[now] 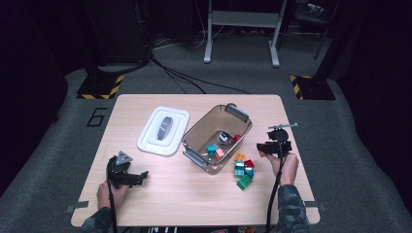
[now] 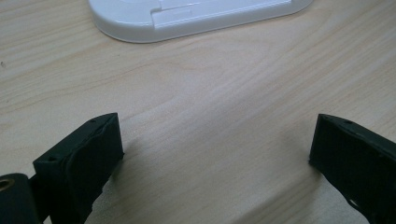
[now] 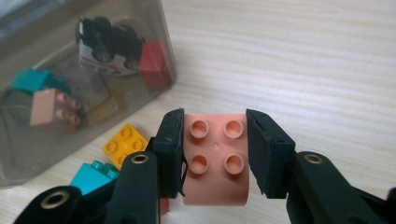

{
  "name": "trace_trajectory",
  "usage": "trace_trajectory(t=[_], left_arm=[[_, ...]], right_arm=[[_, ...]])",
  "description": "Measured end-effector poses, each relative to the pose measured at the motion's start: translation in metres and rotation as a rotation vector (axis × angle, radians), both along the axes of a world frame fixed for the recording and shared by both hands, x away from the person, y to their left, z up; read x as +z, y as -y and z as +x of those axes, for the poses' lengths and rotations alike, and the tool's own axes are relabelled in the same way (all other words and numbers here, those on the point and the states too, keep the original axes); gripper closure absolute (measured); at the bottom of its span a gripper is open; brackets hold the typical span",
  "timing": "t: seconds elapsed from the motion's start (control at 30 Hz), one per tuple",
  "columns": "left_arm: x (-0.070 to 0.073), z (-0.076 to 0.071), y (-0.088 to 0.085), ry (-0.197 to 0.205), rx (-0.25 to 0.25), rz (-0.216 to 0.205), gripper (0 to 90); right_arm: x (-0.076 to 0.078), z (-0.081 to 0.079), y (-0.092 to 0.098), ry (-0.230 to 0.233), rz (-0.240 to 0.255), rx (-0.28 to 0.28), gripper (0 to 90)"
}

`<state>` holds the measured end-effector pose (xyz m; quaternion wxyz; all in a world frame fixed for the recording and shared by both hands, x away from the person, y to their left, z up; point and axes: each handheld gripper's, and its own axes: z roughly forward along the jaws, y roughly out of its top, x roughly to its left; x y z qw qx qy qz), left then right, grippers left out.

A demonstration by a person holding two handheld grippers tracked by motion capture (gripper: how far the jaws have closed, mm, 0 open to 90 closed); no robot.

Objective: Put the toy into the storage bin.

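Observation:
A pink four-stud brick (image 3: 215, 158) sits clamped between the two black jaws of my right gripper (image 3: 215, 151), lifted off the table to the right of the clear bin (image 1: 194, 132). From above, that right gripper (image 1: 270, 145) hangs beside the bin's right end. Inside the bin lie a toy car (image 3: 108, 45), a red brick (image 3: 154, 64), a teal brick (image 3: 33, 80) and a pink brick (image 3: 50, 108). My left gripper (image 2: 215, 154) rests low over bare wood at the table's front left, jaws wide apart with nothing between them; it is the left gripper (image 1: 142, 175) in the high view.
A white lid (image 1: 163, 130) lies flat left of the bin, and its edge (image 2: 196, 21) is just ahead of my left jaws. Loose bricks, orange (image 1: 239, 157), red (image 1: 248, 163), teal (image 1: 239, 170) and green (image 1: 244, 182), cluster by the bin's near right corner.

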<state>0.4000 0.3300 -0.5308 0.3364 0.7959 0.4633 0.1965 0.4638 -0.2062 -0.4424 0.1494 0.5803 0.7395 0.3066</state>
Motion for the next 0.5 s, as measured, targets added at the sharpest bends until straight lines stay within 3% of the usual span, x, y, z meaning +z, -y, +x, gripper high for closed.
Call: trace_trajectory(t=[0.5], left_arm=[[0.000,0.000,0.000,0.000,0.000,0.000,2.5]], right_arm=[[0.038,-0.002,0.005,0.098,0.006,0.006,58.8]])
